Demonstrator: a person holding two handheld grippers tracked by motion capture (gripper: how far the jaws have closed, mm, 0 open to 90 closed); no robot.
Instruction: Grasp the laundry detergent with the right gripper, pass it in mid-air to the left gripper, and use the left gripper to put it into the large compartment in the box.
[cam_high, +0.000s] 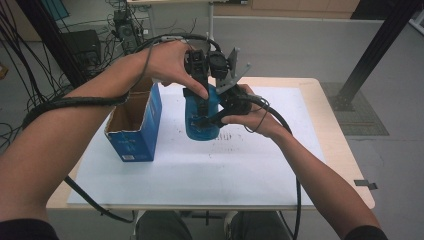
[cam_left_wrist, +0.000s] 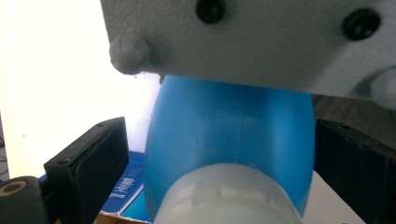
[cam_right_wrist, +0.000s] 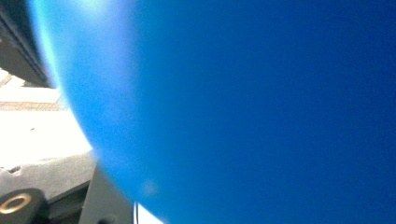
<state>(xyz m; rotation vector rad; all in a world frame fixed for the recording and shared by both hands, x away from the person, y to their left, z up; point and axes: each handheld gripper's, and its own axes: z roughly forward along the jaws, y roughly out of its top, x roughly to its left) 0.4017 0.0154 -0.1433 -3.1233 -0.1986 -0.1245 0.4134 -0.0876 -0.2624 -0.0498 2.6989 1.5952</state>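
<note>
White-covered table (cam_high: 260, 170), cable-strewn lab: blue bottle (cam_high: 201, 120) upright beside open blue carton (cam_high: 135, 127), clamped at its side by right gripper (cam_high: 212, 119); left gripper (cam_high: 202, 92) spread around pale cap (cam_left_wrist: 224, 196), apparently poised for unscrewing, needing firm squeeze first

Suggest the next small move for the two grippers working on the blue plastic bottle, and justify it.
Probably close the left gripper on the white cap and twist: its jaws flank the blue plastic bottle without touching, while the right gripper steadies the body beside the open blue cardboard box.
</note>
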